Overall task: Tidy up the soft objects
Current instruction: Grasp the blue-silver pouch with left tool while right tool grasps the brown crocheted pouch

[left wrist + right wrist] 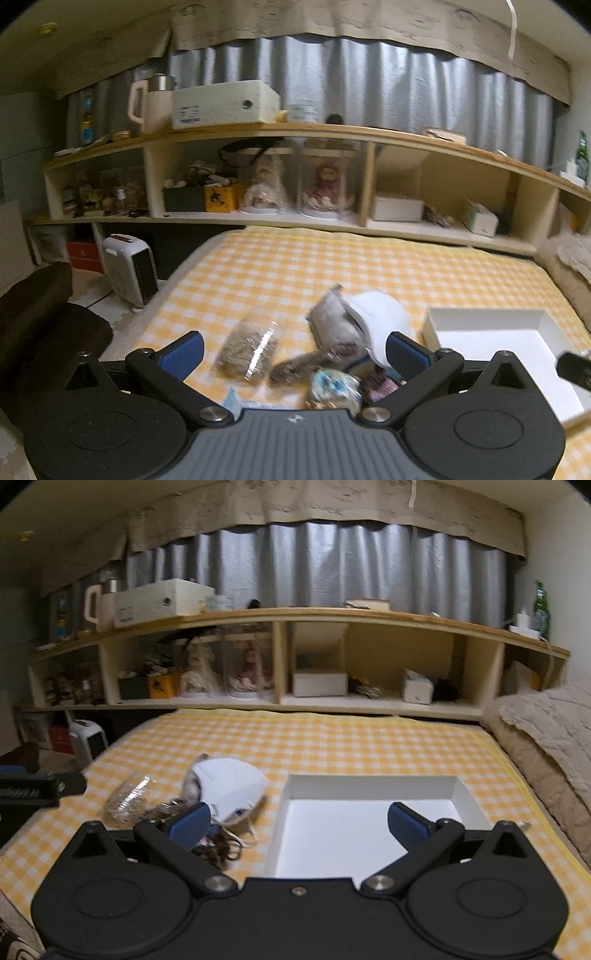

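Note:
A small heap of soft items lies on the yellow checked bed cover (295, 266): a white face mask (380, 317), a grey pouch (328, 325), a clear bag of brown stuff (251, 347), a dark furry piece (306, 363) and a blue-white packet (334, 387). My left gripper (295, 354) hovers open just above this heap, holding nothing. A white shallow box (369, 830) sits to the right of the heap with nothing inside. My right gripper (299, 823) is open over the box's left edge; the mask (232, 790) and clear bag (129, 801) lie to its left.
A long wooden shelf (295, 616) with dolls, boxes and jars runs behind the bed. A beige blanket (546, 738) is bunched along the right side. A white heater (129, 269) stands on the floor at the left. The left gripper's body (37, 786) shows at the right wrist view's left edge.

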{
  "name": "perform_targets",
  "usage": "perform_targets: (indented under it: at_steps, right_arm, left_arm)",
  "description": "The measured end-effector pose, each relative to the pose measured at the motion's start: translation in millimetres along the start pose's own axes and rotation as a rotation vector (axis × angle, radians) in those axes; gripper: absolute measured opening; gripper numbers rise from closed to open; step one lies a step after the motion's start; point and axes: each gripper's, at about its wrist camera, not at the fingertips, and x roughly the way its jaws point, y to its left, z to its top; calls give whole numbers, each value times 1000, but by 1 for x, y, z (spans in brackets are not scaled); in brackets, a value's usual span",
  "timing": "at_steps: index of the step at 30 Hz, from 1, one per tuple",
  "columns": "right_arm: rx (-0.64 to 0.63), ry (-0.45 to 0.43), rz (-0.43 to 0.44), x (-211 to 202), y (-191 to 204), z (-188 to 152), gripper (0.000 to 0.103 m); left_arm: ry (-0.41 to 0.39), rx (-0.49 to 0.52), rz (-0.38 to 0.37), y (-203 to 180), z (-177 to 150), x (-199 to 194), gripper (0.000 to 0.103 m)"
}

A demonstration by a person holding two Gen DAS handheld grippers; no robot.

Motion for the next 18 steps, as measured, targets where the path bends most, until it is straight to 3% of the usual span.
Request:
perform_targets:
  at_steps: [8,14,18]
  right_arm:
    - [-6,8,76,32,4,17,103]
    - [2,34,112,74,5,33,103]
    - [-5,92,140,106,13,36,103]
  left_arm:
    - [7,-47,57,24,17,32,103]
    - [146,-15,-13,27,17,67,103]
    - [189,34,-51,23,11,86,103]
